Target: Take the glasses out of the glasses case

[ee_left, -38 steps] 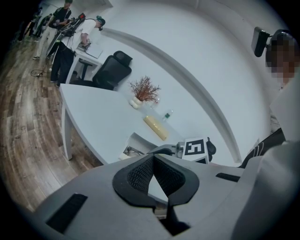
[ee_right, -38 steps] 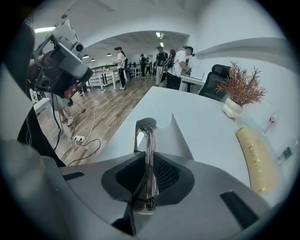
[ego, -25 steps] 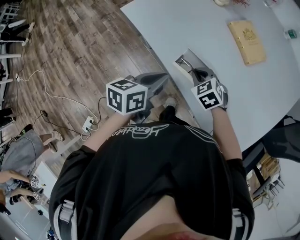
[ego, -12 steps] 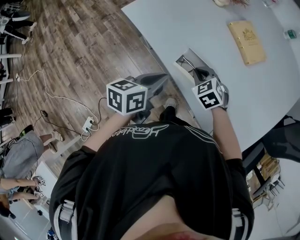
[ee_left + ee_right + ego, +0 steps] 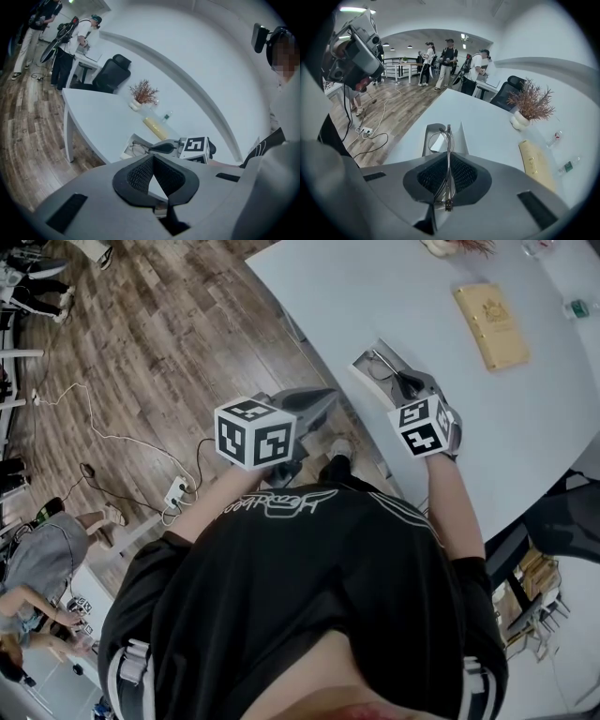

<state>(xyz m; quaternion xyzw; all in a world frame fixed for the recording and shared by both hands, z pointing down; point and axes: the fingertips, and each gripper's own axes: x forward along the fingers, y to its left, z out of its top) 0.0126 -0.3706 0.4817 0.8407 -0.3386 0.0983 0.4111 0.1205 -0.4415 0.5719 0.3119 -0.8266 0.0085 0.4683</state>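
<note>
An open grey glasses case [image 5: 366,360] lies near the front edge of the white table [image 5: 394,287]. Thin wire-framed glasses [image 5: 386,369] sit over it. My right gripper [image 5: 405,382] is shut on the glasses. In the right gripper view a temple arm of the glasses [image 5: 448,136] runs straight between the pads of that gripper [image 5: 448,155], with the lenses over the case [image 5: 461,137]. My left gripper [image 5: 326,396] hangs off the table's edge over the floor, shut and empty. The left gripper view shows its tips [image 5: 153,158] meeting, and beyond them the case [image 5: 127,148] and the right gripper [image 5: 161,148].
A tan book [image 5: 494,324] lies farther back on the table, with a small bottle [image 5: 579,307] beyond it. A dried plant in a white vase [image 5: 528,107] stands at the far end near an office chair [image 5: 509,89]. Cables and a power strip [image 5: 176,488] lie on the wooden floor. Several people stand in the background.
My right gripper has shifted slightly right and away with the glasses in its grip. The left gripper has stayed put.
</note>
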